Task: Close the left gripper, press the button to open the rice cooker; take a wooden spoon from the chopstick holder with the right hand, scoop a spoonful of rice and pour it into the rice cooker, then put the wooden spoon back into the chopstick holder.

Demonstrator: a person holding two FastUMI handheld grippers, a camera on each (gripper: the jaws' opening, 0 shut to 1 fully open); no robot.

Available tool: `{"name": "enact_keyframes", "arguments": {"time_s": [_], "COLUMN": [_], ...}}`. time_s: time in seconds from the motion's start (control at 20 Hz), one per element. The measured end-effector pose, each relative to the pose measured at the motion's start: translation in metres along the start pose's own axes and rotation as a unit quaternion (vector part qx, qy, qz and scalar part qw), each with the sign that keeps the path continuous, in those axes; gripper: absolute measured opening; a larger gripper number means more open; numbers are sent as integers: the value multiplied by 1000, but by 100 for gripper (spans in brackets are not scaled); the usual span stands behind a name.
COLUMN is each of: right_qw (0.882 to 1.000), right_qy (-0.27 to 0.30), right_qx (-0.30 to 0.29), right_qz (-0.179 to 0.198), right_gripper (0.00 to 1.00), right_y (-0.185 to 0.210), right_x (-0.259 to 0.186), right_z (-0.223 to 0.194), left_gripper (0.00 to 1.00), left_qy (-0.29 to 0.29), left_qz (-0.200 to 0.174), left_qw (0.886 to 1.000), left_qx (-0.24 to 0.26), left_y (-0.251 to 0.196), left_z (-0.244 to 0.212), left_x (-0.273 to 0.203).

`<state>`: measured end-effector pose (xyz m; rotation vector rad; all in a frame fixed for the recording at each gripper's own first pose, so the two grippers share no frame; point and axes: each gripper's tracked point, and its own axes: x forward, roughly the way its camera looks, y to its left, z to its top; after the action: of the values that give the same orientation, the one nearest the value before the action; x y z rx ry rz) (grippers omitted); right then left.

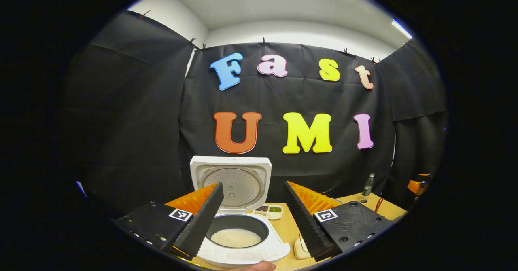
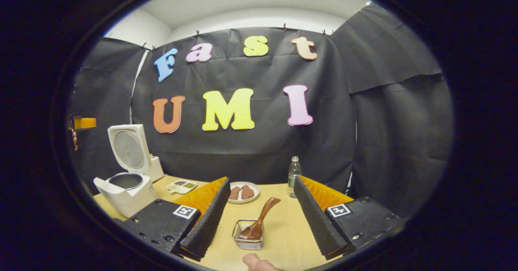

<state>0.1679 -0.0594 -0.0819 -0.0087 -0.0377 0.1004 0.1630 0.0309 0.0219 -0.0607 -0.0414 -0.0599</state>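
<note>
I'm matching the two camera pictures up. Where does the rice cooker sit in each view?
Left gripper view: rice cooker bottom centre, between the fingers, lid up, rice inside.
Right gripper view: rice cooker at far left, lid up.
Shared landmark: the small divided tray on the table beside the cooker.

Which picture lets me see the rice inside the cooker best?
The left gripper view: it looks down into the open rice cooker, showing the white rice. The right gripper view shows the cooker from the side, farther off, its pot's inside dark.
</note>
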Motion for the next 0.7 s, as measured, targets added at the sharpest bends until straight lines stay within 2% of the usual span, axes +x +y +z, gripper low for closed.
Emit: {"name": "enact_keyframes", "arguments": {"time_s": [0.15, 0.25, 0.4, 0.45, 0.5, 0.7], "right_qw": [1000, 1000, 1000, 1000, 1000, 1000], "right_qy": [-1, -10, -7, -6, -6, -14], "right_qx": [5, 4, 4, 6, 5, 0], "right_qz": [20, 20, 19, 22, 23, 10], "right_gripper": [100, 100, 97, 100, 97, 100], "right_y": [11, 8, 9, 11, 11, 4], "right_x": [-3, 1, 4, 3, 3, 2], "right_z": [-2, -1, -10, -11, -12, -10], "left_gripper": [94, 94, 94, 94, 94, 94], "left_qy": [22, 37, 23, 16, 7, 1], "left_qz": [-10, -17, 1, 4, 10, 38], "left_qw": [1000, 999, 1000, 1000, 1000, 999], "left_qx": [-7, -2, 5, 6, 10, 12], "left_y": [5, 8, 28, 34, 39, 63], "left_z": [7, 11, 34, 41, 47, 60], "left_x": [27, 45, 78, 88, 99, 133]}}
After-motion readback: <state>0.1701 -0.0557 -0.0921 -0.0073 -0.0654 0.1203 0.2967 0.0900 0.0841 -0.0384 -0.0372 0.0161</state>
